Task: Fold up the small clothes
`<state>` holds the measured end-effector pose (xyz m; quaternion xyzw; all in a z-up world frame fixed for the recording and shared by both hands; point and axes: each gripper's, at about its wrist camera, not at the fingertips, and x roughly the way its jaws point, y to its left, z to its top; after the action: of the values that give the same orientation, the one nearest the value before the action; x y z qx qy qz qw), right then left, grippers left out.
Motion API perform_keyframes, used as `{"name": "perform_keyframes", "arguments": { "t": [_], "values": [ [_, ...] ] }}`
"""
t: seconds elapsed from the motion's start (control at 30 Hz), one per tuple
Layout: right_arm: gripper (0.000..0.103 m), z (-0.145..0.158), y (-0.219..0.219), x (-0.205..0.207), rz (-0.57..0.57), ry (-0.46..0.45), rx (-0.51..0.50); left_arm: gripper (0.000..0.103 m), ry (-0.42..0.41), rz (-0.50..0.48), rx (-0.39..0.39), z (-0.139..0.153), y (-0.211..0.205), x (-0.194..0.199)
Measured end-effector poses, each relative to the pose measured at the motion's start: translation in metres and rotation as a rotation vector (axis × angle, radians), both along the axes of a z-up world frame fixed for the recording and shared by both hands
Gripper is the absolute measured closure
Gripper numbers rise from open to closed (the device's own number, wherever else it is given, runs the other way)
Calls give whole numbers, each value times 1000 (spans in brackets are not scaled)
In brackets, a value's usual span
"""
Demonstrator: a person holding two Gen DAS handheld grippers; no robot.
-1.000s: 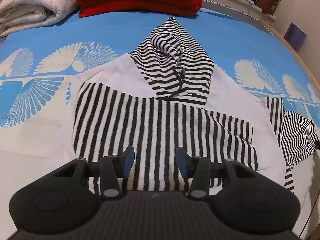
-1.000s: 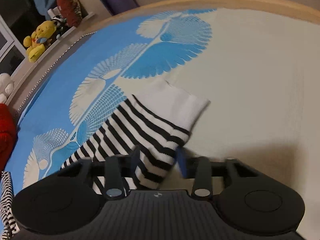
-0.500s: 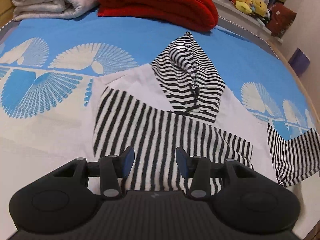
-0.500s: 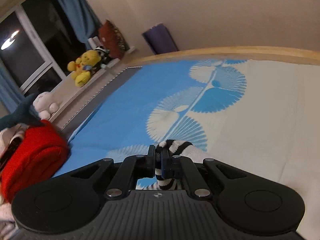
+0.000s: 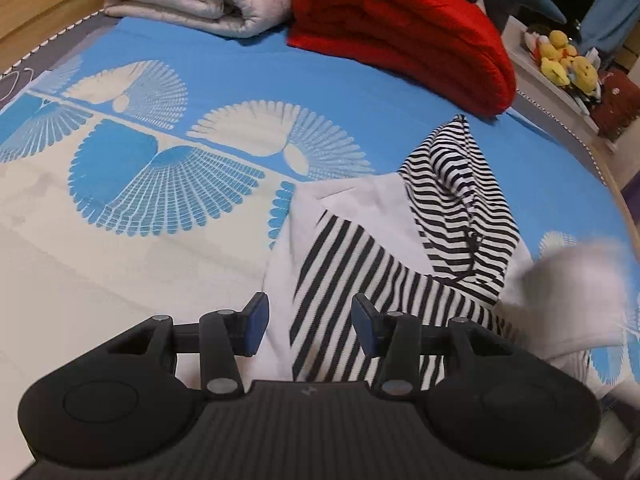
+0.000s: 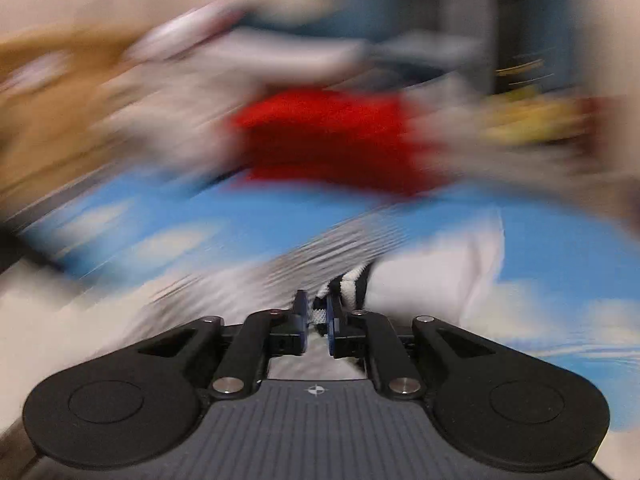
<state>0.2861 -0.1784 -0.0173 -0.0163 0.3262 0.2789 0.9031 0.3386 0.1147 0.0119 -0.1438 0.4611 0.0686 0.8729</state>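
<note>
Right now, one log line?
garment: striped hoodie, left sleeve folded | left gripper: open, empty | right gripper: jaws just opening, sleeve cuff between

soft knit hoodie (image 5: 380, 280), matt cotton bedsheet (image 5: 240, 72)

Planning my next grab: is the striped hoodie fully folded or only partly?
Partly folded. The striped hoodie has one sleeve laid across its white body; its hood lies spread flat toward the red blanket. The other sleeve is blurred.
</note>
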Motion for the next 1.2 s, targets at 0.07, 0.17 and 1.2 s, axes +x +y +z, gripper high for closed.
{"name": "perform_keyframes", "arguments": {
  "t": [0.07,0.17,1.2],
  "values": [
    [78,-22,11,4,55,185,10,52,13,-6,-9,-5,-1,2],
    [68,-30,8,7,-2,188,-47,52,34,-17,-40,-15,-6,5],
    [54,-64,-140,47,-742,414,27,100,63,-35,96,-31,-33,-10]
  ]
}}
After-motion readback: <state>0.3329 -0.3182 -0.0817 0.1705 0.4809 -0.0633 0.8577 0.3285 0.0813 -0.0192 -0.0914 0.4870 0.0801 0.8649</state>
